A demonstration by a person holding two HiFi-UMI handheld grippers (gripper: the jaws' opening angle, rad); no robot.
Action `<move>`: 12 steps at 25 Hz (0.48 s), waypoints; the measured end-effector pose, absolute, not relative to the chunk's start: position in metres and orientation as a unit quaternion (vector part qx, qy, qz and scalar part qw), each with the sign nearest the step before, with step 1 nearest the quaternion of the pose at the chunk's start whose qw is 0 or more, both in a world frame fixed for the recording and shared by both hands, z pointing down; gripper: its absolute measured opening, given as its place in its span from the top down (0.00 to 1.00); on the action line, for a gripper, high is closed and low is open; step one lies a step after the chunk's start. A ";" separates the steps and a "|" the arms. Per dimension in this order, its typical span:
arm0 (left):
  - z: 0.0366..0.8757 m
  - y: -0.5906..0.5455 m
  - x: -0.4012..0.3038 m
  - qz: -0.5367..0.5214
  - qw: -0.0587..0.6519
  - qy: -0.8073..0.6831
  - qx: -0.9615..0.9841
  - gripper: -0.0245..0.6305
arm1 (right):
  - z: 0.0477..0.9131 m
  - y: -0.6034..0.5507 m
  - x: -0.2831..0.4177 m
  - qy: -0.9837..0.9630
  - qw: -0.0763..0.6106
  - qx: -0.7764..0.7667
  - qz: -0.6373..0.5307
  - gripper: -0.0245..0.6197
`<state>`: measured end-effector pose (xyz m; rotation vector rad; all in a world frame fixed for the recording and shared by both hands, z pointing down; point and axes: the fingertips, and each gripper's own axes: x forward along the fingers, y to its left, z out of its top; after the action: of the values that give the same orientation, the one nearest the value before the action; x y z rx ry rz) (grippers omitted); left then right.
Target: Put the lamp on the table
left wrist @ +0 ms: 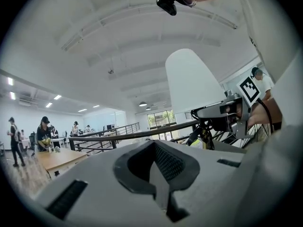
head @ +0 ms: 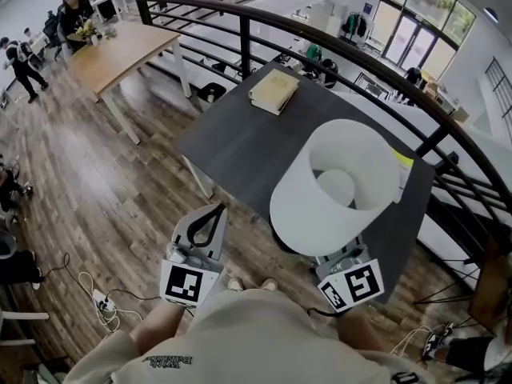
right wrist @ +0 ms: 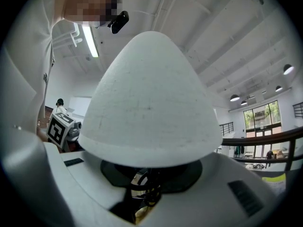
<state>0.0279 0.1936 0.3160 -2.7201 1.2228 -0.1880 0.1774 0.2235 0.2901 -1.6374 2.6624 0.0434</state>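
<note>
The lamp's white shade hangs over the near right part of the dark table, upright, its open top facing me. In the right gripper view the shade fills the middle. Below it, my right gripper is shut on the lamp's dark stem and cord. In the head view the shade hides those jaws; only the marker cube shows. My left gripper is held off the table's near left edge, shut with nothing in it. Its view shows its closed jaws and the lamp shade to the right.
A tan book lies at the table's far end and something yellow at its right edge. A black curved railing runs behind the table. A wooden table with people stands far left. A power strip and cable lie on the floor.
</note>
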 end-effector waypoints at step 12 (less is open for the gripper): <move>0.319 0.192 0.046 -0.066 0.075 0.431 -0.897 0.96 | 0.288 0.213 0.185 0.866 0.019 -0.499 0.023 0.79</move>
<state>0.0455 0.1924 0.3193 -2.6916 1.2917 -0.1981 0.1853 0.2129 0.2882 -1.5494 2.6873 0.0716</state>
